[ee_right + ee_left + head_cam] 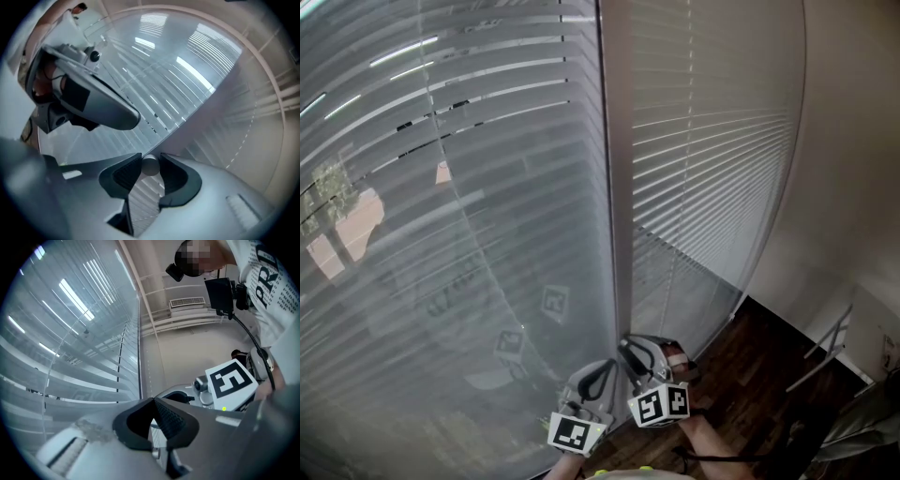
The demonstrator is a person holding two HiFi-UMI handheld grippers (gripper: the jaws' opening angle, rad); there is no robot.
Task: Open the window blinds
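Two black ribbed pads (pixel 125 173) of the right gripper (pixel 150 158) pinch a grey round-ended tilt rod (pixel 150 167) btwn them, one pad touching each side. The rod end sits right at the jaw tips. Pale blind slats (pixel 145 199) show thru the gap below it.

The left gripper (pixel 153 401) has its jaws pressed together, tips meeting, nothing btwn them.

In the head view both grippers sit low, side by side and close, at the foot of a grey vertical frame post (pixel 616 187). The right one is on the post line, the left one just beside it to the left. Each carries a white cube w/ black square markers; the right gripper's marker cube (pixel 232 383) shows near the left jaws in the left gripper view.

The window blinds (pixel 469 244) hang as two panels of white horiz. slats, one either side of the post. On the left panel the slats are mostly turned shut, w/ a few bright slits near the top. Orange roofs (pixel 358 220) show dimly at its left edge, and a faint reflection of a marker square (pixel 554 302) lower down. The right panel (pixel 712 141) shows thin light gaps btwn slats.

Further out are a beige wall (pixel 853 141) at right and a dark wood floor (pixel 759 366) below. The person's white printed shirt (pixel 269 282) fills the left gripper view's top right.
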